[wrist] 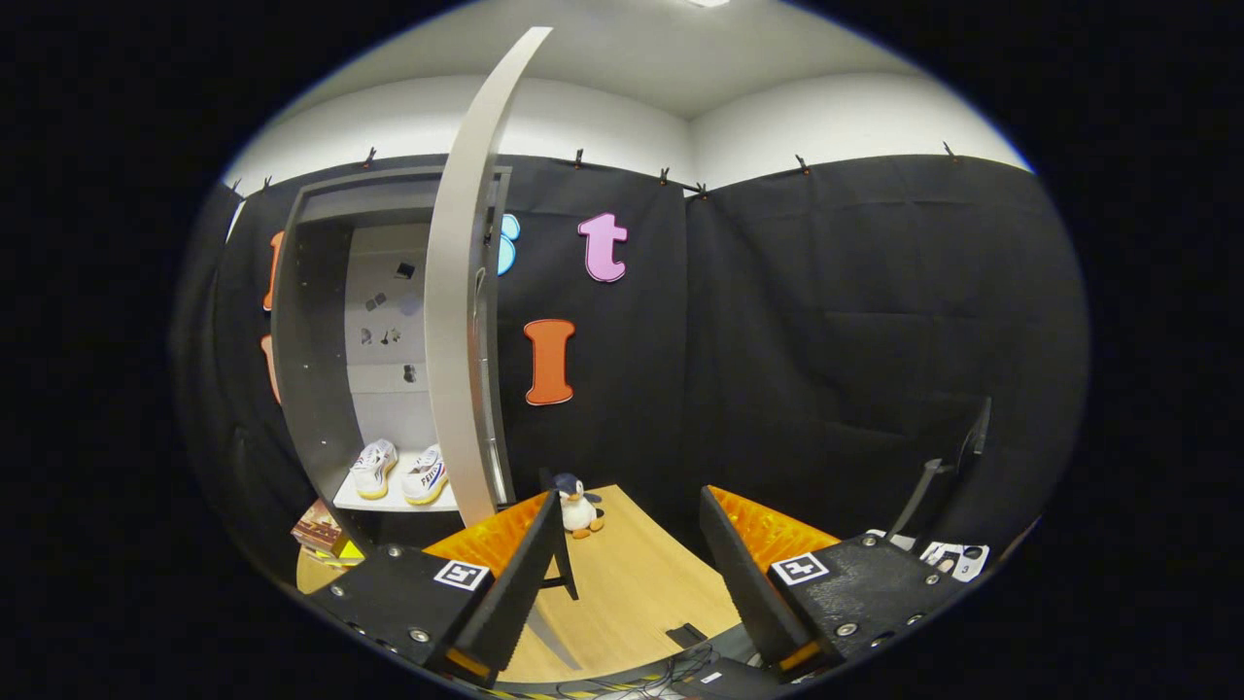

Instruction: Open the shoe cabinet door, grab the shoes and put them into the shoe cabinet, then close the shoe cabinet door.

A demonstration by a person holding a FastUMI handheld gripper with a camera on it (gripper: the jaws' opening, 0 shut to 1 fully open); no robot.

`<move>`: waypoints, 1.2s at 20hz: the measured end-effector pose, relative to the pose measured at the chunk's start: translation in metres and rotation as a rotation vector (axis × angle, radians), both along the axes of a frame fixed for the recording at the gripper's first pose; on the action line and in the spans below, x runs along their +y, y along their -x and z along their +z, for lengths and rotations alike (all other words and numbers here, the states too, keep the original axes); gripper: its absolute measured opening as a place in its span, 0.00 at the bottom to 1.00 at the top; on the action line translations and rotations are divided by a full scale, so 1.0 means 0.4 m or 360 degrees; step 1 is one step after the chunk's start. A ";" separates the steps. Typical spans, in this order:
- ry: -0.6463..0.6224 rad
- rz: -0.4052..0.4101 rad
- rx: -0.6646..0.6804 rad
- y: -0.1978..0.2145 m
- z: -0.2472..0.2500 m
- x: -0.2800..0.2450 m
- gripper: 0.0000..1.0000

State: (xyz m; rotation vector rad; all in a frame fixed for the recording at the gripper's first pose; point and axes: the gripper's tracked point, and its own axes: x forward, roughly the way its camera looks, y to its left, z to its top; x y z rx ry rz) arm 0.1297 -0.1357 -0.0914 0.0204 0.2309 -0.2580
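Note:
The grey shoe cabinet [311,369] stands beyond my left finger with its door [459,321] swung wide open, edge-on toward me. A pair of white shoes [398,472] rests side by side on the cabinet's lower shelf [389,504], toes toward me. My gripper [630,530] is open, its fingers spread wide with nothing between them. It hangs back from the cabinet, to the right of the door, above the wooden floor [632,583].
A small penguin plush [578,506] sits on the wooden floor just past my left finger, near the foot of the door. A small box [326,537] lies left of the cabinet's base. A black stand [948,476] rises beyond my right finger. Cables run along the floor near me.

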 end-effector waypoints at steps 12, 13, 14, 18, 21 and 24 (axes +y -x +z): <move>-0.0144 0.0341 -0.0045 -0.029 0.017 0.469 0.89; -0.0176 0.0377 -0.0048 -0.048 0.019 0.513 0.90; -0.0209 0.0415 -0.0041 -0.062 0.016 0.557 0.90; -0.0308 0.0557 -0.0035 -0.153 -0.002 0.731 0.93; -0.0317 0.0612 -0.0072 -0.231 -0.003 0.823 0.93; -0.0348 0.0667 -0.0076 -0.275 -0.017 0.851 0.92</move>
